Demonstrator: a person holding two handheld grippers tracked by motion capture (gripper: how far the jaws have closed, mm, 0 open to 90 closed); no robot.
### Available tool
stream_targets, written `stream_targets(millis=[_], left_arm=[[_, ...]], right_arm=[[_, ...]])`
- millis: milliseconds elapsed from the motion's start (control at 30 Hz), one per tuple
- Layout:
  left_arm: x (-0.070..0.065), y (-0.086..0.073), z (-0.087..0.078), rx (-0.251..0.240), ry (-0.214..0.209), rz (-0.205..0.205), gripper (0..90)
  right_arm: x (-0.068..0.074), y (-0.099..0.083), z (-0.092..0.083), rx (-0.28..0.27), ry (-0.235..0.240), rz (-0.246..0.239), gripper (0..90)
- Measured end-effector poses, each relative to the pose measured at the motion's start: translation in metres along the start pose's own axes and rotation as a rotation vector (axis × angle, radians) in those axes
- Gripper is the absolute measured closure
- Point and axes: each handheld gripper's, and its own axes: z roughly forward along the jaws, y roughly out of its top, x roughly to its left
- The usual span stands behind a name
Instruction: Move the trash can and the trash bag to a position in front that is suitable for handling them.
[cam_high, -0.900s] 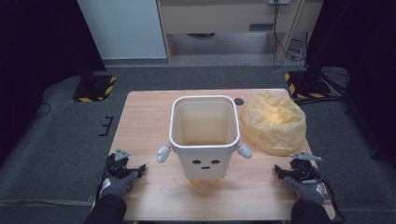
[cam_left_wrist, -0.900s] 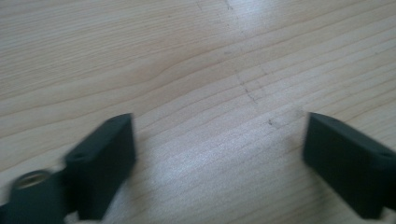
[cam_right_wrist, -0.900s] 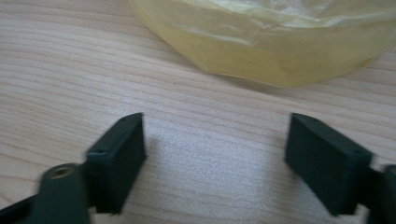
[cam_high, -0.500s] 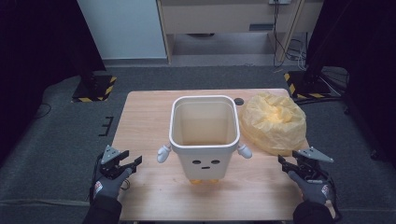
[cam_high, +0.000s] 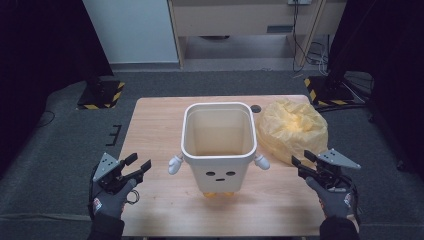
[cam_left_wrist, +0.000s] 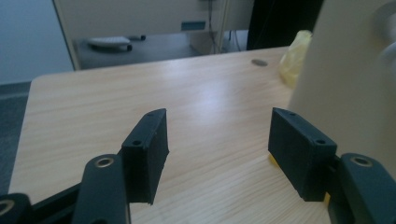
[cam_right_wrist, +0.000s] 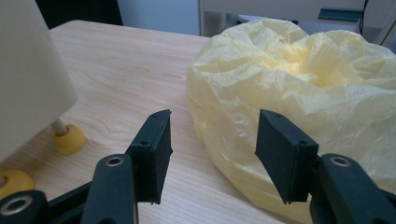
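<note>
A white bin (cam_high: 218, 145) with a drawn face, small white arms and yellow feet stands upright in the middle of the wooden table (cam_high: 160, 125). A crumpled yellow plastic bag (cam_high: 292, 129) lies just right of it. My left gripper (cam_high: 138, 161) hovers open at the table's front left edge, pointing toward the bin. In the left gripper view its jaws (cam_left_wrist: 217, 126) stand apart over bare wood, with the bin's wall (cam_left_wrist: 345, 84) at the right. My right gripper (cam_high: 301, 158) is open near the bag's front edge. In the right gripper view its jaws (cam_right_wrist: 212, 121) frame the bag (cam_right_wrist: 303, 84) without touching it.
A dark round hole (cam_high: 256, 108) sits in the table behind the bin. Two stands with yellow-black stripes (cam_high: 102, 95) (cam_high: 325, 92) rest on the grey floor beyond the far corners. One yellow bin foot (cam_right_wrist: 69, 138) shows left of my right jaws.
Both hands have moved their grippers slightly up and forward from the table's front edge. The bin and the bag have stayed in place.
</note>
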Motion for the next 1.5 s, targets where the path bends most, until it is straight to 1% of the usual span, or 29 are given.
stream_targets(millis=[33,67,100,133,167,233,267,333,400,433,467,500,633,733,833,967,1000,1067,1133,1167,1233,1300,1367,1400,1500], left_arm=[[-0.005,0.004,-0.002,-0.008,-0.011,0.008,37.3],[-0.01,0.008,-0.004,-0.015,-0.021,0.02,37.3],[-0.014,0.011,-0.005,-0.019,-0.029,0.025,37.3],[-0.018,0.014,-0.007,-0.025,-0.041,0.026,37.3],[-0.022,0.017,-0.009,-0.032,-0.051,0.026,37.3],[-0.029,0.021,-0.011,-0.034,-0.065,0.035,37.2],[-0.034,0.024,-0.013,-0.044,-0.074,0.045,37.2],[-0.043,0.029,-0.015,-0.05,-0.091,0.058,36.8],[-0.052,0.034,-0.017,-0.065,-0.107,0.082,36.1],[-0.055,0.035,-0.017,-0.064,-0.113,0.089,35.7],[-0.06,0.037,-0.018,-0.062,-0.122,0.096,35.4],[-0.063,0.038,-0.018,-0.06,-0.126,0.099,35.1],[-0.076,0.036,-0.011,-0.037,-0.14,0.124,34.8],[-0.08,0.03,-0.002,-0.013,-0.145,0.132,35.2],[-0.081,0.024,0.006,0.002,-0.15,0.127,39.8],[-0.08,0.021,0.014,0.008,-0.147,0.122,49.3],[-0.08,0.021,0.015,0.01,-0.148,0.124,52.1],[-0.079,0.021,0.018,0.009,-0.159,0.115,56.6],[-0.079,0.021,0.019,0.009,-0.174,0.117,61.6],[-0.08,0.021,0.019,0.008,-0.173,0.119,63.6],[-0.08,0.021,0.018,0.007,-0.166,0.12,65.2],[-0.079,0.021,0.017,0.003,-0.16,0.117,66.0],[-0.08,0.022,0.014,-0.009,-0.15,0.123,66.8],[-0.08,0.023,0.012,-0.011,-0.147,0.118,67.5],[-0.079,0.022,0.01,-0.013,-0.136,0.12,67.7]], right_arm=[[0.002,0.003,-0.001,-0.01,0.003,-0.001,46.4],[0.003,0.006,-0.003,-0.017,0.018,0.008,47.5],[0.006,0.009,-0.005,-0.041,0.038,0.014,47.4],[0.009,0.012,-0.007,-0.053,0.052,0.015,46.4],[0.013,0.017,-0.009,-0.077,0.064,0.02,46.0],[0.019,0.024,-0.012,-0.097,0.089,0.028,45.5],[0.023,0.029,-0.014,-0.115,0.106,0.024,45.4],[0.033,0.038,-0.017,-0.132,0.14,0.012,42.9],[0.041,0.045,-0.02,-0.139,0.17,0.002,41.6],[0.046,0.048,-0.021,-0.144,0.185,-0.013,40.9],[0.05,0.051,-0.022,-0.145,0.194,-0.018,40.9],[0.055,0.054,-0.024,-0.146,0.214,-0.03,40.8],[0.069,0.06,-0.026,-0.153,0.271,-0.039,38.9],[0.074,0.058,-0.022,-0.127,0.289,-0.051,39.1],[0.078,0.053,-0.015,-0.079,0.302,-0.06,41.7],[0.085,0.048,-0.006,-0.023,0.322,-0.092,49.9],[0.087,0.046,-0.004,-0.016,0.317,-0.101,52.9],[0.09,0.044,0.0,0.002,0.318,-0.119,58.4],[0.092,0.042,0.001,0.002,0.322,-0.125,60.9],[0.092,0.042,0.001,-0.004,0.321,-0.127,61.8],[0.092,0.042,0.001,-0.002,0.325,-0.127,62.3],[0.093,0.041,0.003,-0.016,0.324,-0.12,62.4],[0.094,0.04,0.004,-0.026,0.32,-0.121,62.5],[0.094,0.04,0.005,-0.028,0.321,-0.116,62.5],[0.096,0.04,0.007,-0.034,0.327,-0.111,62.5]])
